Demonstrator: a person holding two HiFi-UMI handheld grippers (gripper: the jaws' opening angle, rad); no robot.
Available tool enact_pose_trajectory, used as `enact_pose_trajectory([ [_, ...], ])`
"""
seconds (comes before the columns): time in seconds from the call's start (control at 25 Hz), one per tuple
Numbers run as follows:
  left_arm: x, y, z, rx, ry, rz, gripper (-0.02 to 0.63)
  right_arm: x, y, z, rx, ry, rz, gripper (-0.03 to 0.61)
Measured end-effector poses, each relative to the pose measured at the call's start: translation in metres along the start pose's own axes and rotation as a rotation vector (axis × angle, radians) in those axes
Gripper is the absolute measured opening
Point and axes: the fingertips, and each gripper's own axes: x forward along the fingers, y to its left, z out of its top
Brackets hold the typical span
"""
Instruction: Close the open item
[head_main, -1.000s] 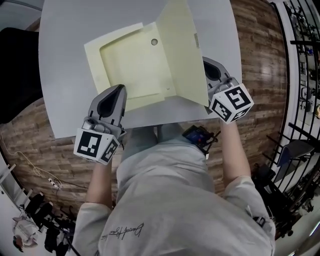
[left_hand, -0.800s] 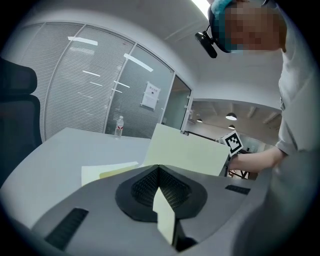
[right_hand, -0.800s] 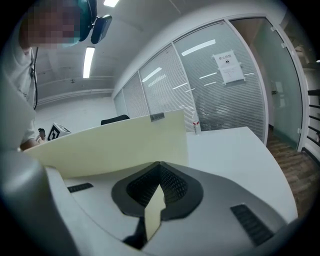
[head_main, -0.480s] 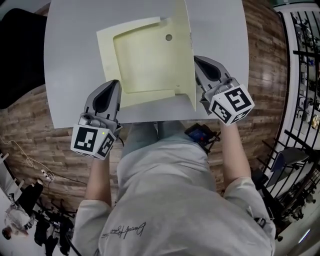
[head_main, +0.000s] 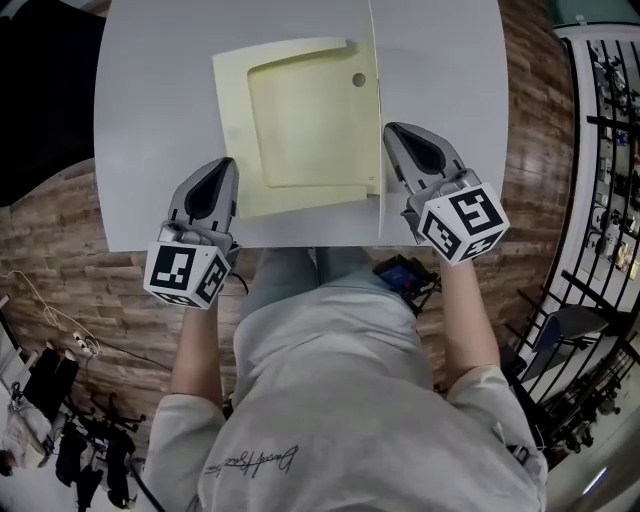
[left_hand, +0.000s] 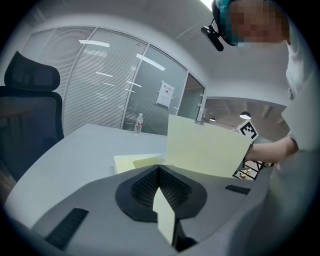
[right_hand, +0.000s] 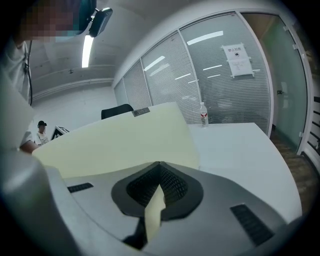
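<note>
Status: folder (head_main: 300, 130) is open on the grey table (head_main: 140, 100). It's pale yellow and sits towards the table's near edge, in front of me. The base lies flat. The cover (head_main: 374, 90) stands about upright along the base's right side. From the head view it's edge-on, just a thin line. In both gripper views it's a broad yellow sheet.

Left gripper (head_main: 226, 166): jaws closed on the base's left edge, close to the near corner. The left gripper view shows a yellow strip pinched between the pads, no gap. Its marker cube (head_main: 188, 275) hangs off the table edge, over the floor.

Right gripper (head_main: 392, 130): jaws closed on the cover, down by its near end. The right gripper view shows the same kind of yellow strip clamped between the pads, with the cover rising to the left of the jaws. Its marker cube (head_main: 460, 225) is also past the table edge.

The grippers are well apart, one on each side of the folder, both pointing away from me.

On the base there's a stepped inner panel and a small round spot (head_main: 359, 79) near the far right, just beside the cover. Can't tell if it's a hole or a snap.

Background: water bottle (right_hand: 203, 115) upright at the far side of the table, dark office chair (left_hand: 30, 115) beyond the table's left side, glass wall with blinds.
</note>
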Motion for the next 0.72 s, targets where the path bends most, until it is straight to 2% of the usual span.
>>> enact_pose_trajectory([
  [0.28, 0.001, 0.04, -0.048, -0.016, 0.092, 0.07, 0.008, 0.009, 0.012, -0.004, -0.027, 0.047, -0.01, 0.012],
  [0.44, 0.004, 0.051, -0.077, -0.017, 0.157, 0.072, 0.008, 0.015, 0.015, -0.009, -0.051, 0.1, -0.039, 0.012],
  [0.72, 0.014, 0.058, -0.108, -0.042, 0.21, 0.063, 0.008, 0.027, 0.026, -0.019, -0.121, 0.154, -0.047, 0.012],
])
